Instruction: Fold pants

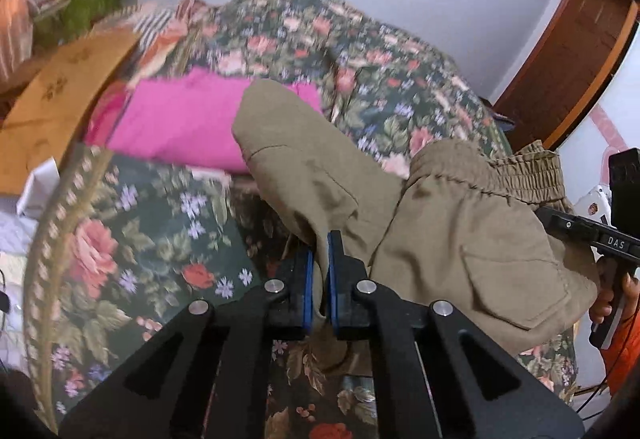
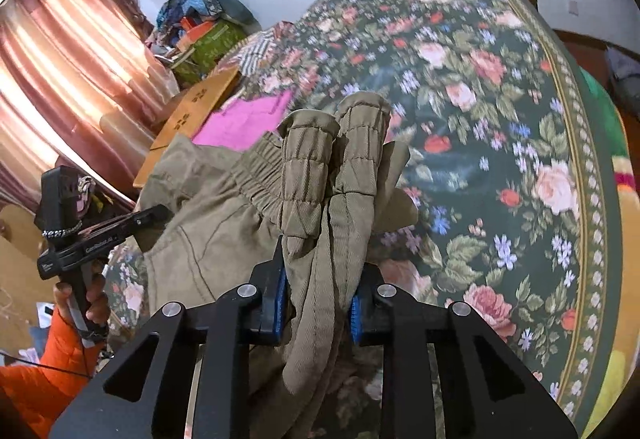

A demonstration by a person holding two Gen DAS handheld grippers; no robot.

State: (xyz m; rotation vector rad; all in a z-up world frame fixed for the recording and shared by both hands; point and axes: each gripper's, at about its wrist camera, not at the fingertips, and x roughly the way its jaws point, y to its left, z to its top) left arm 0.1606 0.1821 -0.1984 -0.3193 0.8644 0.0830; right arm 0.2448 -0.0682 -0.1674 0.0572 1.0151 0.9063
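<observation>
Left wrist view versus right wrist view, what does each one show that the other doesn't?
Only the left wrist view shows the wooden door and the pants pocket. Only the right wrist view shows the curtain and the two ribbed cuffs bunched in the right gripper. Both show the khaki pants, the floral bedspread, the pink cloth and the cardboard. The left gripper pinches pants fabric too.

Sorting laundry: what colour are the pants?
Khaki tan pants, clearest in the right wrist view.
</observation>
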